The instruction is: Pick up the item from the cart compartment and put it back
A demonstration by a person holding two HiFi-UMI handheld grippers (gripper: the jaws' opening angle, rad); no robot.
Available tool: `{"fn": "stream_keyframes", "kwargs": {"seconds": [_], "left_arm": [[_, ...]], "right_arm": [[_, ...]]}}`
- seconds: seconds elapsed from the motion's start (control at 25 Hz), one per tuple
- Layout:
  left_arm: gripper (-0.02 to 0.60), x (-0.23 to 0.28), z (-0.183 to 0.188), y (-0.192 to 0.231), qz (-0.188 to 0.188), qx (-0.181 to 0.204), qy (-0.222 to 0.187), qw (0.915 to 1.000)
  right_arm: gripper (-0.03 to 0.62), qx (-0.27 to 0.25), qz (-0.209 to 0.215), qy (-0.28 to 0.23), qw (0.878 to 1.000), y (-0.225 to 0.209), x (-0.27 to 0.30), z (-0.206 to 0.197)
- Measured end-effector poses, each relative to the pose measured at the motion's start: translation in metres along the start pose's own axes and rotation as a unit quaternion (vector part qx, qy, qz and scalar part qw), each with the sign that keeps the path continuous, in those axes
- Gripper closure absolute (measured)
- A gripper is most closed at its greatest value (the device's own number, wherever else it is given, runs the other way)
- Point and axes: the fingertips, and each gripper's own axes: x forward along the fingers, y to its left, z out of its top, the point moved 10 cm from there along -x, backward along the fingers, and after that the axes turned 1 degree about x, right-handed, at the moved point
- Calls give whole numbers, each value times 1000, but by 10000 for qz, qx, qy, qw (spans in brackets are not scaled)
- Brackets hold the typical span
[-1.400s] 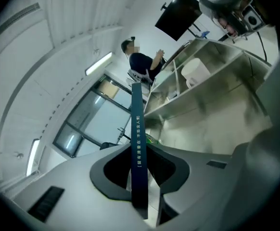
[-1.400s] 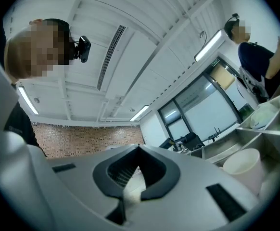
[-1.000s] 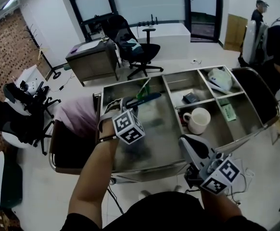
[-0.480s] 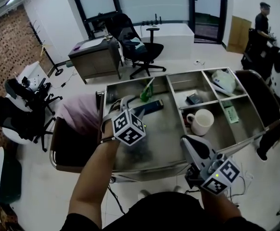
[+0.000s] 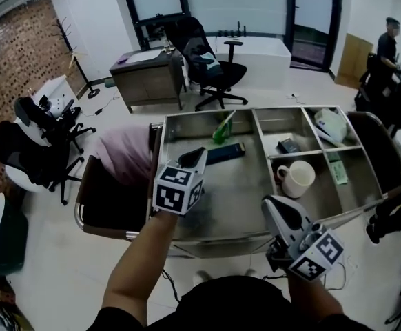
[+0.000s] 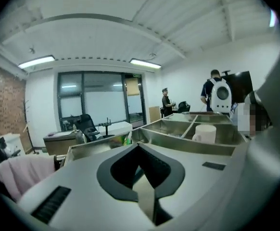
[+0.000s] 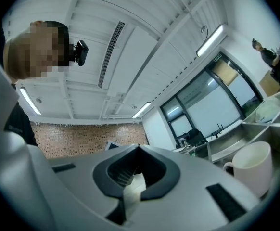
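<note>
A steel cart (image 5: 235, 202) stands before me, split into compartments. A dark flat item (image 5: 224, 152) lies in its big left compartment beside a green item (image 5: 221, 129). My left gripper (image 5: 191, 159) hovers over that compartment's near left part, a little short of the dark item, jaws shut and empty. In the left gripper view the closed tips (image 6: 140, 147) point across the cart toward a white mug (image 6: 205, 132). My right gripper (image 5: 276, 208) hangs at the cart's front edge, shut on nothing, with the mug (image 7: 249, 170) ahead of it.
The right-hand compartments hold the white mug (image 5: 297, 178), a small dark thing (image 5: 288, 145), a white bag (image 5: 331, 123) and a green packet (image 5: 338, 172). A pink cloth (image 5: 125, 154) lies over the cart's left end. Office chairs (image 5: 211, 61), a desk (image 5: 149, 78) and a person (image 5: 390, 50) stand beyond.
The left gripper has come up and back from the dark flat item, which stays lying in the compartment, and its jaws have closed. The right gripper has hardly moved.
</note>
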Motion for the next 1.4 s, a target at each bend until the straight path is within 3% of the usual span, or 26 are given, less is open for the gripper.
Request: {"fn": "stream_keyframes", "kwargs": {"seconds": [0.2,0.44,0.72,0.84,0.96,1.2,1.4], "left_arm": [[581,-50,-1,2,303,-661,-787,9942],[581,-109,-7,-23,500,-686,-1484,9853],[581,-138,-19,-45,690,-453,-1682,9823],[581,-142,-20,-47,755,-374,-1809,9799],[581,-145,-20,-49,721,-480,-1872,9785],[581,-155,-25,-50,695,-648,-1849,9782],[581,-157,-29,-52,653,-716,-1880,9774]], "right_arm": [[574,50,85,122,9999,5,10,-2],[574,-178,220,277,9992,10,27,-5],[574,-394,131,422,9982,0,60,-9],[574,-135,90,438,9989,-7,72,-9],[574,-18,58,485,9988,-10,78,-8],[576,-492,53,662,9966,4,70,-8],[576,-495,-135,674,9964,3,63,-11]]}}
